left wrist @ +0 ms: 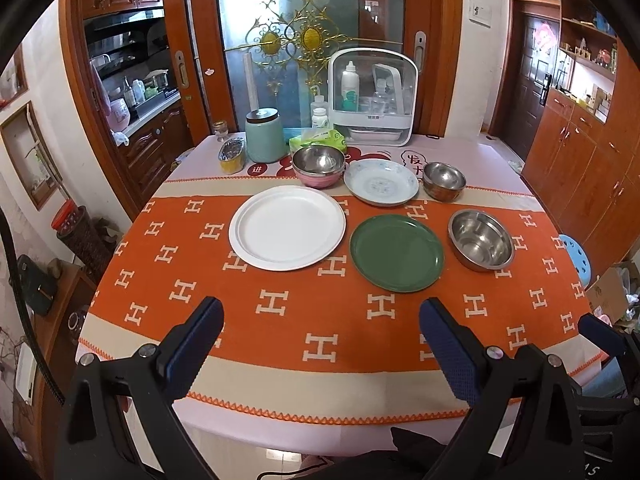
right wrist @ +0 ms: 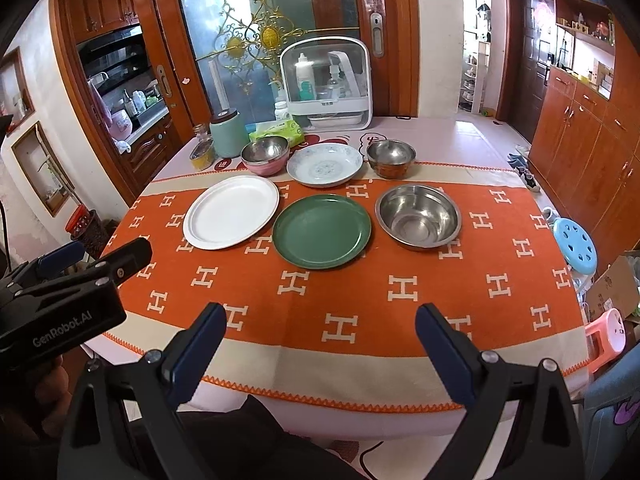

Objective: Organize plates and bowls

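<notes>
On the orange cloth lie a white plate [left wrist: 287, 227] [right wrist: 231, 211], a green plate [left wrist: 397, 252] [right wrist: 322, 231] and a large steel bowl [left wrist: 481, 239] [right wrist: 418, 216]. Behind them stand a pink-sided steel bowl [left wrist: 318, 166] [right wrist: 265, 155], a patterned white plate [left wrist: 381, 181] [right wrist: 324, 164] and a small steel bowl [left wrist: 444, 181] [right wrist: 391, 158]. My left gripper [left wrist: 322, 312] is open and empty above the table's near edge. My right gripper [right wrist: 320, 318] is open and empty, also at the near edge. The left gripper's body shows in the right wrist view [right wrist: 60, 304].
At the back of the table stand a mint canister [left wrist: 265, 135], a small tin [left wrist: 232, 155], a green tissue pack [left wrist: 318, 140], pill bottles and a white storage box [left wrist: 372, 98]. A blue stool [right wrist: 575, 246] and a pink stool [right wrist: 606, 336] stand right of the table.
</notes>
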Motion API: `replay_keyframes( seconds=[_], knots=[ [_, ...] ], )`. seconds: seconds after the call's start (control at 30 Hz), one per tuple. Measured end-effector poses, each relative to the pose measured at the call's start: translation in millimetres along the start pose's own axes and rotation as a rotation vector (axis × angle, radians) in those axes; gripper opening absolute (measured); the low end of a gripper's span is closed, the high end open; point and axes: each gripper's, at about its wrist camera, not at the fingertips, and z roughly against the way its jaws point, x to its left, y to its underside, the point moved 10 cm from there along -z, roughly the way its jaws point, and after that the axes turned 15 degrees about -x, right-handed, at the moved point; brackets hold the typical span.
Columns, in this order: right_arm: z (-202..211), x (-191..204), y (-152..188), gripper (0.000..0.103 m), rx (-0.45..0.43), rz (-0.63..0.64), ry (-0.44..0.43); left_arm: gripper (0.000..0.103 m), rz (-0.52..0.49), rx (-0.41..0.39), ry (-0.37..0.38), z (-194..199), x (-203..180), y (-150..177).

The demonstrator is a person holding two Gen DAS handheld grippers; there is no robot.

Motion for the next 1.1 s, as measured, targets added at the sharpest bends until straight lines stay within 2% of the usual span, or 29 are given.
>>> replay_keyframes(
  seconds=[0.53, 1.1],
  knots=[
    [5, -27, 5, 0.096, 0.0, 0.022, -0.029, 0.098, 0.034, -0.02, -0.01, 19, -28, 14],
    [0, -37, 3, 0.096, 0.0, 0.016, -0.035, 0.098, 0.098, 0.005, -0.011, 16, -27, 22]
  ],
)
